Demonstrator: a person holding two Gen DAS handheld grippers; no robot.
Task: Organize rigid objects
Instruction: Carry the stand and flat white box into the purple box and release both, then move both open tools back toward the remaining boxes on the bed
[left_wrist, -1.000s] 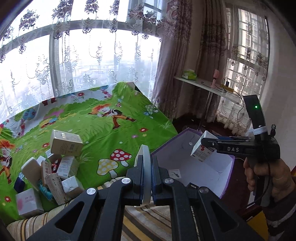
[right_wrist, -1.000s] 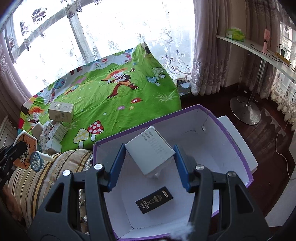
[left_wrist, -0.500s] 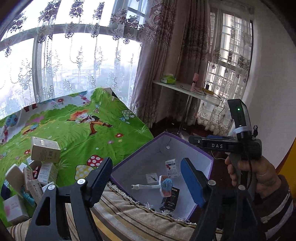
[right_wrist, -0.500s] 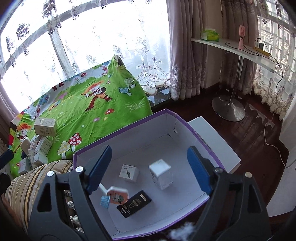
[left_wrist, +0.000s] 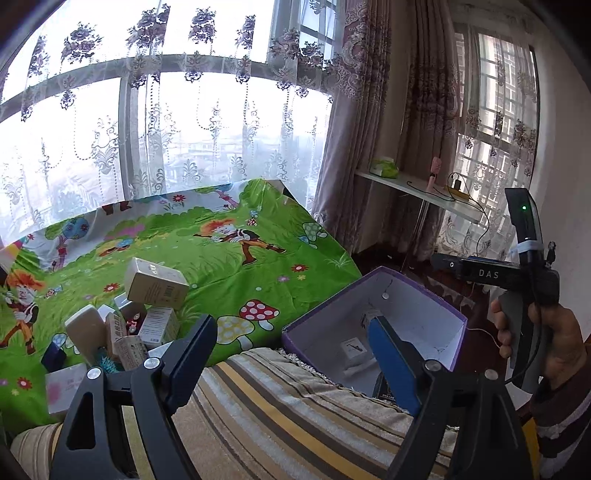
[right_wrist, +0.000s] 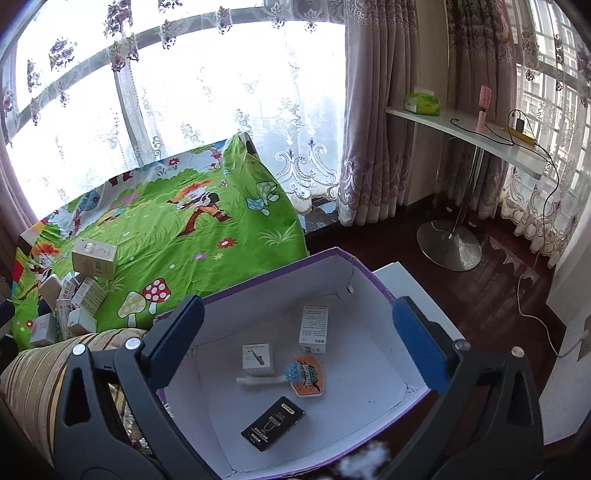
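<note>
The left gripper (left_wrist: 291, 350) hides part of the purple box (right_wrist: 369, 269). Both it and the right gripper (right_wrist: 295, 332), empty, are opening; the white carton (right_wrist: 313, 328), earlier held, now lies at frame centre inside.

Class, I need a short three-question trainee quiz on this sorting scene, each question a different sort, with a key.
1. True or false: the black flat box lies inside the purple-rimmed white cardboard box.
2. How many items lie in that box?
3. Where do the unsorted cartons sit: A) green cartoon cloth, B) white shelf, C) floor?

Key: 1 true; 2 four; 3 A.
</note>
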